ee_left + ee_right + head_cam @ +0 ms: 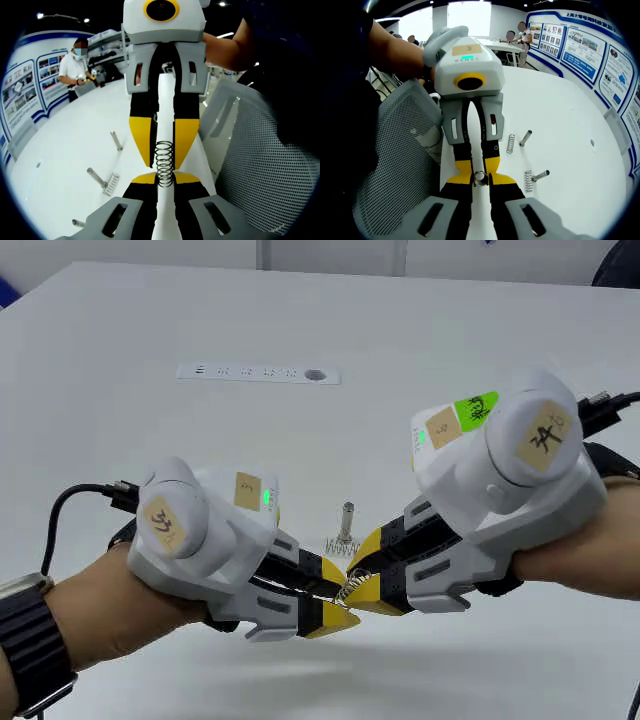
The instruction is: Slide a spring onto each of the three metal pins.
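White bench top, bare but for a flat strip at 12 o'clock, far side.

Both tongs meet tip to tip, low and central. The left gripper is nipped onto one end of the held spring. The right gripper is closed round the other end, and in its own view the coil shows end-on between the yellow tips. Which of the two carries the load I cannot tell. The held spring is clear of the table, and its long axis runs along the line joining the two grippers, roughly 7 to 1 o'clock in the head view.

The near pin sits at 12 o'clock from the held spring, close beyond the tips. Its length runs 6 to 12, so it is not in line with the coil. A loose spring lies crosswise at its near end, not threaded on. A second pin lies at 1 o'clock from the right tips, with another loose spring beside it, parallel and apart.

Judgement: no pin is loaded yet. The coil's bore must swing round to face a pin's end, and the right gripper is slightly nearer both pins. Risk: the coil may buckle or spring away if one side lets go.
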The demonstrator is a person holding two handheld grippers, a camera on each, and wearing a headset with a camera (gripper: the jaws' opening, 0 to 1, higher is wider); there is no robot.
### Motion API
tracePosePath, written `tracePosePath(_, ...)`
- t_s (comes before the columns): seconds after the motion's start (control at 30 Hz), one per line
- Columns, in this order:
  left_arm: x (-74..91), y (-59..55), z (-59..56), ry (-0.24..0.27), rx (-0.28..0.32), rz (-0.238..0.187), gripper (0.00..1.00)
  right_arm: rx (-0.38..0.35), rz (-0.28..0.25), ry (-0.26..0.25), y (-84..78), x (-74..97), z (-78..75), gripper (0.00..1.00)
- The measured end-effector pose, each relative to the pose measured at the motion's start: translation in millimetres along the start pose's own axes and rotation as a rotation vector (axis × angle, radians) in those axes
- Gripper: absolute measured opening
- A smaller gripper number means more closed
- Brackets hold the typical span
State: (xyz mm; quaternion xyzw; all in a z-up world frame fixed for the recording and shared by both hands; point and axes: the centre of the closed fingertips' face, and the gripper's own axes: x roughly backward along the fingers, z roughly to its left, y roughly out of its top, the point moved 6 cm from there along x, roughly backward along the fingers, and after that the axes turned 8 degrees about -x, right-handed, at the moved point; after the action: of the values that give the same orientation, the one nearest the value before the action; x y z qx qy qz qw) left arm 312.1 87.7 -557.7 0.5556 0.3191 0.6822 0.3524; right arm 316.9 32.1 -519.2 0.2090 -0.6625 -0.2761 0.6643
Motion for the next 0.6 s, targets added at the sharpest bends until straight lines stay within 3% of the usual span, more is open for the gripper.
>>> tracePosePath(0.27, 0.1, 1.5, -0.5, -0.003, -0.013, 0.011, 0.11, -0.001, 0.027, 0.013, -1.5, -1.0, 1.6, 0.12)
tracePosePath(0.6, 0.3, 0.7, 0.5, 0.008, 0.026, 0.0, 0.16, -0.02, 0.033, -0.005, -2.3, 5.9, -3.7, 0.12)
